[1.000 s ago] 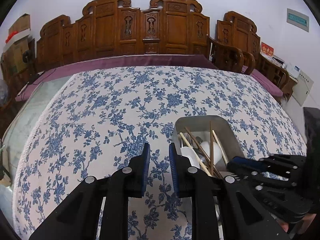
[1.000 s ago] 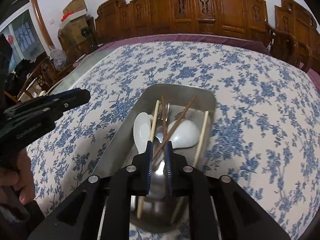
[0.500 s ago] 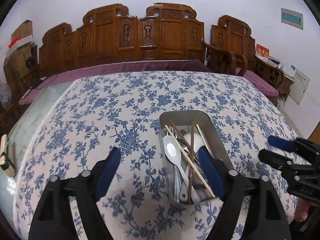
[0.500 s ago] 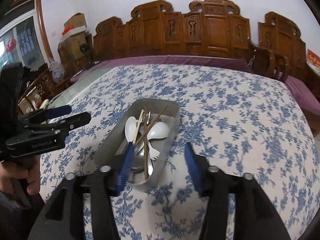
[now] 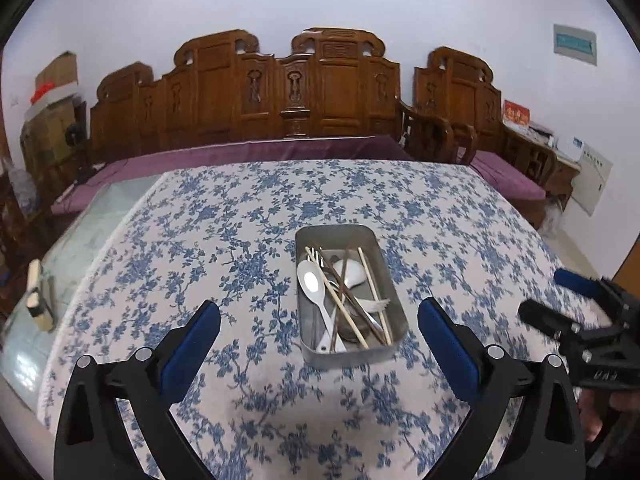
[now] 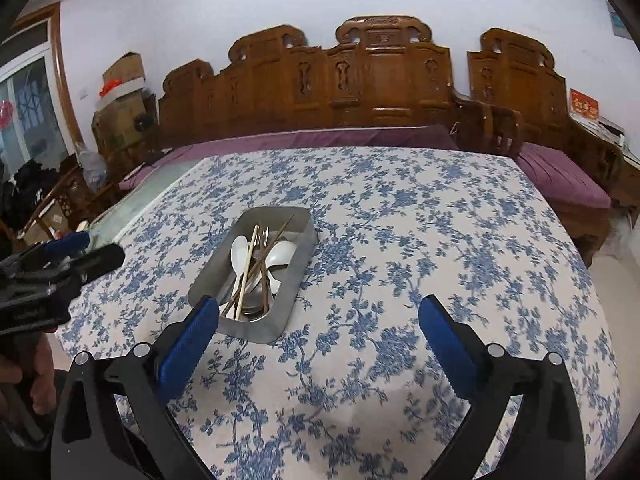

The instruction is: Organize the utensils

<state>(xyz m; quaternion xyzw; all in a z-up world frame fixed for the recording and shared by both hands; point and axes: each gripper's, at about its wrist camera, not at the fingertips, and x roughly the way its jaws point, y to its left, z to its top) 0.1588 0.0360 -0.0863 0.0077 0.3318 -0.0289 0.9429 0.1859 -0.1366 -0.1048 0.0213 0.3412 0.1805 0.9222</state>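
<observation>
A metal tray [image 5: 390,354] stands on the blue-flowered tablecloth [image 5: 224,240] and holds white spoons [image 5: 314,284], chopsticks [image 5: 370,276] and metal cutlery. It also shows in the right wrist view [image 6: 298,276], with a white spoon [image 6: 239,250] and chopsticks [image 6: 250,256] inside. My left gripper [image 5: 319,316] is wide open and empty, held back above the near side of the tray. My right gripper [image 6: 319,316] is wide open and empty, to the right of the tray. The right gripper shows at the right edge of the left wrist view [image 5: 568,300].
Carved wooden benches [image 5: 288,92] with purple cushions [image 5: 240,152] stand behind the table. Bare glass tabletop [image 5: 80,240] lies left of the cloth, with a small block [image 5: 38,296] on it. Cardboard boxes [image 6: 120,92] are stacked at the back left.
Both grippers went from shut to wide open and pulled back and up from the tray. The tray now looks smaller and farther away in both views.
</observation>
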